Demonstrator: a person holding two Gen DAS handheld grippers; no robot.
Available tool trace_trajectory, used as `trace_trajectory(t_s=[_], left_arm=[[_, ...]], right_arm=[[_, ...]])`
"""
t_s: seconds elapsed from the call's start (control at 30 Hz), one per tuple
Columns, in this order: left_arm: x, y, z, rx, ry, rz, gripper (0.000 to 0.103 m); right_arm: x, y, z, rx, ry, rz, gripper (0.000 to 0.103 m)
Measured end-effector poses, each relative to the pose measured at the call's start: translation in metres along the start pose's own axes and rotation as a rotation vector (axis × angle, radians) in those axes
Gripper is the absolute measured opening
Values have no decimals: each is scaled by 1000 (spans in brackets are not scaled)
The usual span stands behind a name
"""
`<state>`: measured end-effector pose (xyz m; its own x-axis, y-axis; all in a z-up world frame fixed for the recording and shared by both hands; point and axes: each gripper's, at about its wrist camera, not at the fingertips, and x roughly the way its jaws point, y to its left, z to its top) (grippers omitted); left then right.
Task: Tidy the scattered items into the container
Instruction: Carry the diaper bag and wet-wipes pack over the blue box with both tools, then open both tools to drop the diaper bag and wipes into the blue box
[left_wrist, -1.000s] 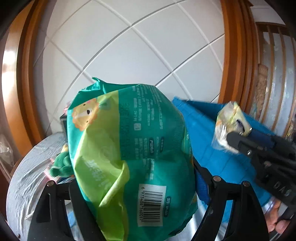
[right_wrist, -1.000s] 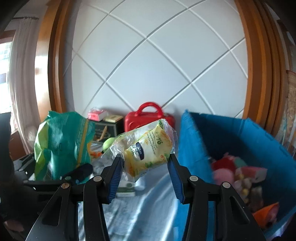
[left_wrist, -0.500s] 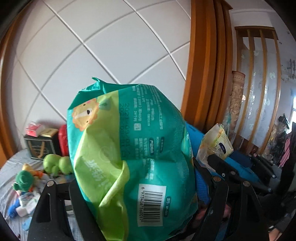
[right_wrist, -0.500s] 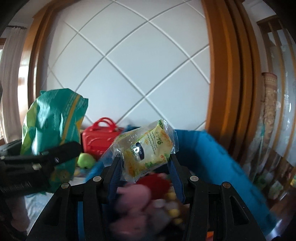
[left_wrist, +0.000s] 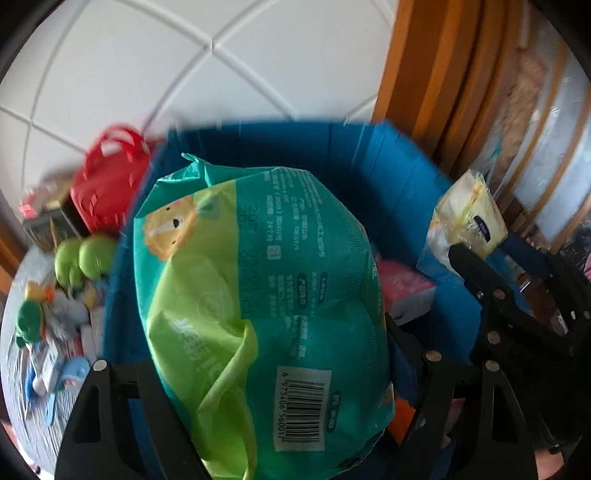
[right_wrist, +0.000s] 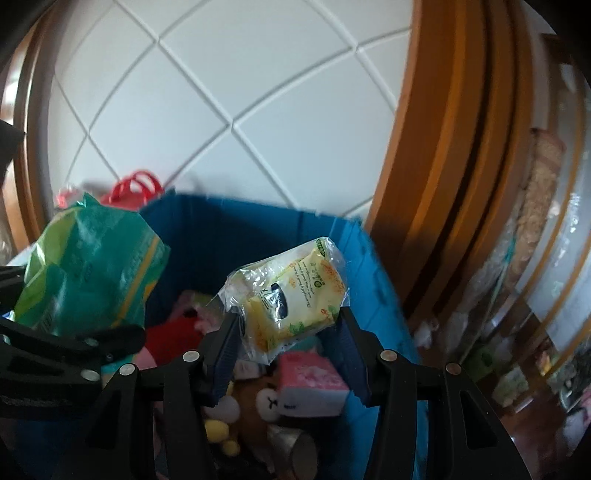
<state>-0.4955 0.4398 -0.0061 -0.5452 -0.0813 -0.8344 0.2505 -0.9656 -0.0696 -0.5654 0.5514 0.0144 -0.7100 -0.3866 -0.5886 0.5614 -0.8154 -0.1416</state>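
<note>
My left gripper (left_wrist: 266, 369) is shut on a big green wipes pack (left_wrist: 258, 302) with a lion picture, held above the blue fabric bin (left_wrist: 388, 166). The pack also shows in the right wrist view (right_wrist: 88, 269). My right gripper (right_wrist: 288, 328) is shut on a small yellow packet in clear wrap (right_wrist: 291, 295), held over the bin's (right_wrist: 258, 229) inside; the packet also shows in the left wrist view (left_wrist: 469, 218). The bin holds plush toys, a pink tissue box (right_wrist: 310, 380) and several small items.
Left of the bin on the grey bed cover lie a red handbag (left_wrist: 107, 177), green plush toys (left_wrist: 81, 258) and scattered small things (left_wrist: 48, 354). A white quilted headboard with a wooden frame (right_wrist: 424, 147) stands behind. The floor and shelves lie to the right.
Both grippers have swung right and tilted down with their packs, coming over the blue bin, whose inside is now in view below them. Both grips are unchanged.
</note>
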Motion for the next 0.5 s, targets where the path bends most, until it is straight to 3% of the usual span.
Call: trace_trajectory(t_s=[0.13,0.2,0.3,0.5], left_arm=[[48,2,11,-10,138,44,81],[65,7,3,11,167,75,81],[91,4,-7,32,255,91,81],[93,-8,-20,88,239,146,83]], right_arm=[[56,0,-3,0,172,71,50],[78,4,-11,4,271,94,50],[106,9,-30,-44,397,63,50],[119,12,-49,-65,487,51,50]])
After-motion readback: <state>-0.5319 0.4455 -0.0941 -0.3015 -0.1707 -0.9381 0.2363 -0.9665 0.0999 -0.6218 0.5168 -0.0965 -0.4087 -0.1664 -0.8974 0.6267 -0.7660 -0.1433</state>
